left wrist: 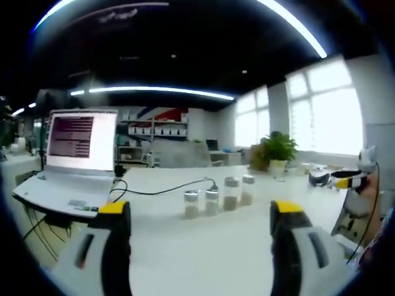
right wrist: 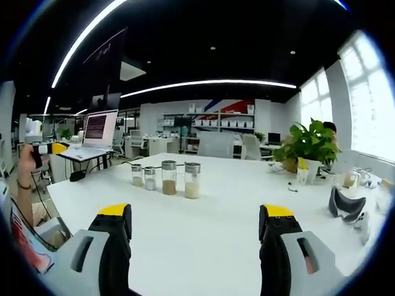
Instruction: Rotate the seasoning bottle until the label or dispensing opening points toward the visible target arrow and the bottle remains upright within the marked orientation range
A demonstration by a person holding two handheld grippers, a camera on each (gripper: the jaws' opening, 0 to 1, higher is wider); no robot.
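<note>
Both grippers spread wide, holding nothing, above a white table (right wrist: 203,228).
Left gripper (left wrist: 200,213) and right gripper (right wrist: 195,216), yellow-tipped, sit at frame bottom; four clear glass seasoning bottles (right wrist: 165,177) with grey caps stand upright in a row, frame centre, well beyond the jaws; open white laptop (left wrist: 74,157) at left.

Your left gripper view looks low across the white table (left wrist: 185,246) toward the laptop (left wrist: 74,160); your right gripper view faces the shelves (right wrist: 210,123) from farther back — both share the row of four bottles (left wrist: 219,197) at mid-table
</note>
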